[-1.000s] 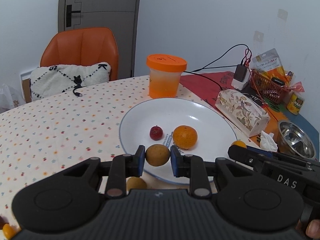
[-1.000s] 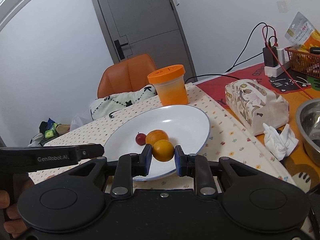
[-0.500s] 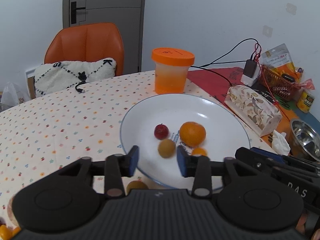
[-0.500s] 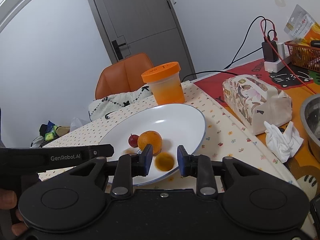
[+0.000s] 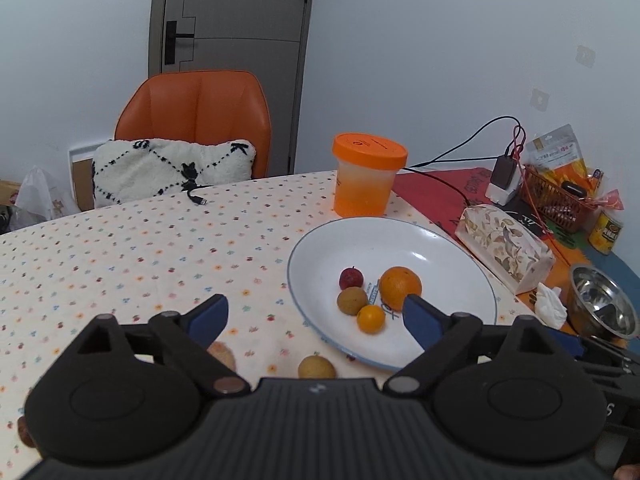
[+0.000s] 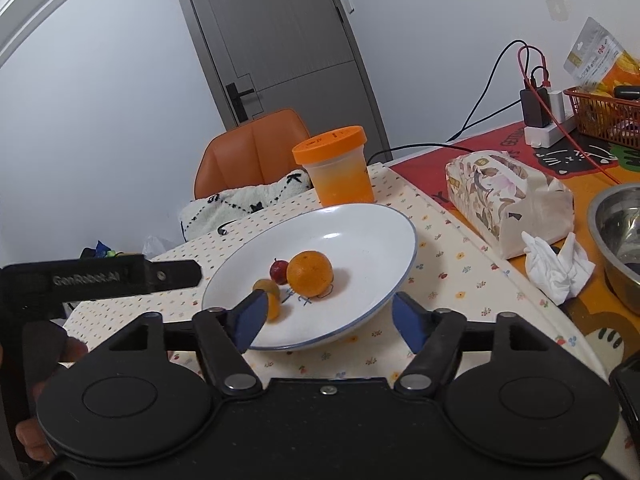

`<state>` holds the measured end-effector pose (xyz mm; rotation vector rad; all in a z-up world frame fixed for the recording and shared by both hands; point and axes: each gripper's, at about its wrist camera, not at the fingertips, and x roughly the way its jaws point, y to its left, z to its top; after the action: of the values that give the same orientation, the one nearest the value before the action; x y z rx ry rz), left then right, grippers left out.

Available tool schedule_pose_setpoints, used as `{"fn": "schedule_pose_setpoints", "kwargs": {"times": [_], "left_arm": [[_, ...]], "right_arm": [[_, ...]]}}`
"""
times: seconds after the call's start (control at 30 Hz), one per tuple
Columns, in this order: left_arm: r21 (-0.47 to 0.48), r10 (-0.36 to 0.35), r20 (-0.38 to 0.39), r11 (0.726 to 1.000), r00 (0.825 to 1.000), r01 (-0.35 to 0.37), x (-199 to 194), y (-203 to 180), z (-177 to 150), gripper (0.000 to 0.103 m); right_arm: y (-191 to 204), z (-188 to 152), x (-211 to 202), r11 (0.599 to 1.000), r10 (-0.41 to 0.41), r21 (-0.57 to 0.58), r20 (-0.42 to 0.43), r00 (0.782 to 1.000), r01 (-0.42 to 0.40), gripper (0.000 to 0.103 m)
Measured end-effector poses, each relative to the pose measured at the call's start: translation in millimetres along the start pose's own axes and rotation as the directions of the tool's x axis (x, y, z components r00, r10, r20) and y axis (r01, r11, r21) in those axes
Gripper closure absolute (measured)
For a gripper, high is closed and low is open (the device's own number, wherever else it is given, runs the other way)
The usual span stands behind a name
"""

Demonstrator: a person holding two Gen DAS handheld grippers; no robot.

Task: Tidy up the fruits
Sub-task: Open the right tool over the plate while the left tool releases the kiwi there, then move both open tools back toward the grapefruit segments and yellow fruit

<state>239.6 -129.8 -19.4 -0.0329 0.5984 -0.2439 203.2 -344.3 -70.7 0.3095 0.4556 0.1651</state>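
Fruits on a white plate (image 5: 460, 256), seen from both wrist views. 4 pieces lie grouped near the plate's centre: a large orange (image 5: 400, 287), a small red fruit (image 5: 351, 278), a brown round fruit (image 5: 352, 300) and a small yellow-orange fruit (image 5: 371, 319), the last 2 nearest the cameras. Another brown fruit (image 5: 316, 367) lies on the dotted tablecloth (image 5: 140, 256) just outside the plate's near rim. Left gripper (image 5: 316, 316): jaws have just been opening and now stand wide apart, nothing between the pads. Right gripper (image 6: 326, 314): jaws have likewise just been opening, spread over the plate's near edge, gripping nothing; its left pad partly hides the small yellow-orange fruit. Behind the plate stands an orange-lidded container (image 5: 366, 180); to its right lie a floral tissue pack (image 5: 506, 246), a crumpled tissue (image 6: 554, 262) and a steel bowl (image 5: 604, 306).
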Motion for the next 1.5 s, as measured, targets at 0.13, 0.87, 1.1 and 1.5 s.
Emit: {"fn": "schedule_pose_setpoints", "kwargs": {"times": [0.13, 0.87, 1.1, 1.5], "left_arm": [[-0.007, 0.014, 0.009, 1.0, 1.0, -0.014, -12.6, 7.9, -3.3, 0.008], [-0.089, 0.049, 0.034, 0.995, 0.998, -0.046, -68.6, 61.4, -11.9, 0.007], [-0.074, 0.06, 0.037, 0.996, 0.998, -0.057, -84.2, 67.2, -17.9, 0.007], [-0.109, 0.116, 0.06, 0.988, 0.991, -0.109, -109.3, 96.2, -23.5, 0.007]], "right_arm": [[3.7, -0.9, -5.6, 1.0, 0.008, 0.001, 0.012, 1.0, -0.008, 0.014], [47.7, -8.2, -23.2, 0.998, 0.046, -0.043, -0.01, 0.999, -0.047, 0.0], [56.5, -9.7, -29.7, 0.997, 0.051, -0.052, -0.008, 0.999, -0.051, 0.0], [77.2, -12.4, -35.0, 0.994, 0.082, -0.078, -0.009, 0.997, -0.083, 0.0]]}}
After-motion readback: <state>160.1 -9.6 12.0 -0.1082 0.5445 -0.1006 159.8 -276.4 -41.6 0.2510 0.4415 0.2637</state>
